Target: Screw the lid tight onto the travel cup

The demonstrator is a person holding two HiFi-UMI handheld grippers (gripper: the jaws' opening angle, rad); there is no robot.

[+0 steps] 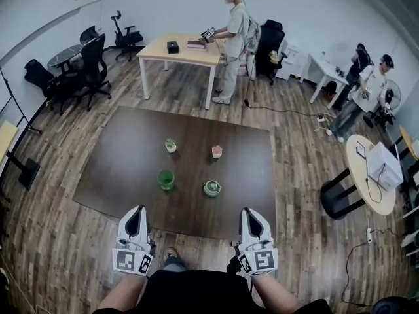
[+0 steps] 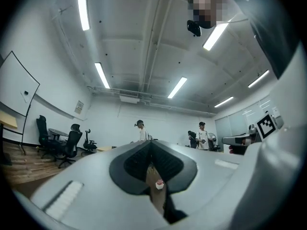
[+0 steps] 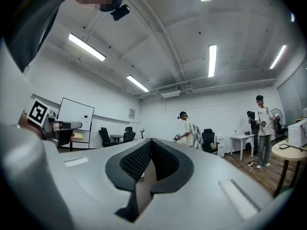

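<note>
A green travel cup (image 1: 165,179) stands upright on the dark table (image 1: 118,175), left of centre. To its right sits a round pale-green piece (image 1: 212,188) that looks like the lid. Both grippers hang at the table's near edge, short of the cup and lid. My left gripper (image 1: 136,210) has its jaws shut with nothing between them, and so does my right gripper (image 1: 249,212). In the left gripper view the shut left gripper (image 2: 151,143) leaves a slit through which a small pink object (image 2: 159,185) shows. The right gripper (image 3: 151,142) in its own view points level across the room.
A small white-and-green pot (image 1: 171,146) and a pink pot (image 1: 217,151) stand farther back on the table. Beyond it a person (image 1: 230,38) stands at a light wood table (image 1: 180,51). Office chairs (image 1: 85,70) are at left, a round white table (image 1: 373,175) and two people (image 1: 366,84) at right.
</note>
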